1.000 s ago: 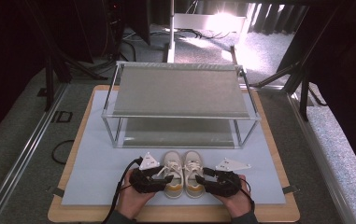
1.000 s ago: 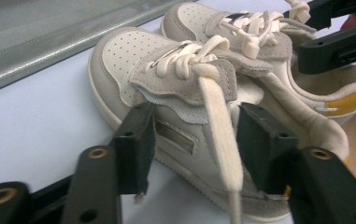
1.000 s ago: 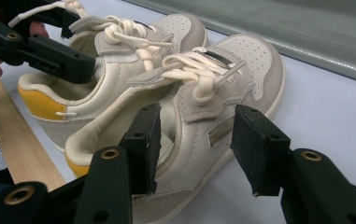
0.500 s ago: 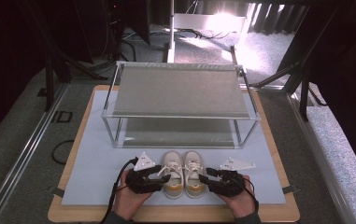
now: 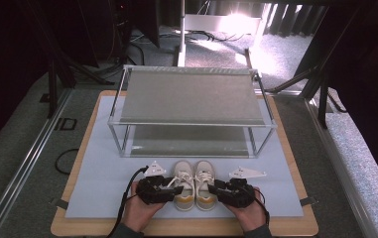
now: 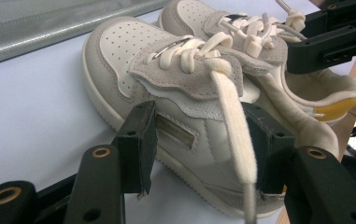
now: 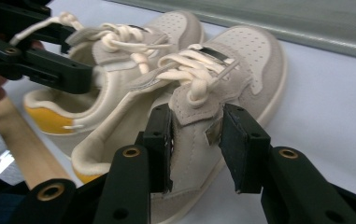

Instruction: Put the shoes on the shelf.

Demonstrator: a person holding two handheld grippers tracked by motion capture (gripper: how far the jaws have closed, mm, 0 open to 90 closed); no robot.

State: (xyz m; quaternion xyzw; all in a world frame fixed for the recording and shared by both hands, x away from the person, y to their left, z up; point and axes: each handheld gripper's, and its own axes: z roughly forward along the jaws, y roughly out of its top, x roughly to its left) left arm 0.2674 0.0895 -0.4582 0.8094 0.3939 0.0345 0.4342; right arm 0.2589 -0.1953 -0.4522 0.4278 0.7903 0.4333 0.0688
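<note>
Two small cream sneakers with yellow heels stand side by side, toes toward the rack. My left gripper (image 5: 173,187) reaches in from the left. Its jaws have just been closing, and its pads (image 6: 140,142) now grip the side wall of the left shoe (image 6: 133,51) below the laces. My right gripper (image 5: 216,189) comes in from the right. Its jaws have also just been closing, and its pads (image 7: 162,140) pinch the laced flap of the right shoe (image 7: 255,56). A hand holds each gripper near the board's front edge.
A metal rack (image 5: 191,96) with two mesh shelves stands behind the shoes on the pale blue mat (image 5: 102,178). The mat lies on a wooden board (image 5: 77,229). Bare mat lies between the shoes and the rack. Dark stands and cables are on the floor beyond.
Both grippers stay at the shoes' outer sides, and their jaws look slightly narrower than before. The shoes have not moved.
</note>
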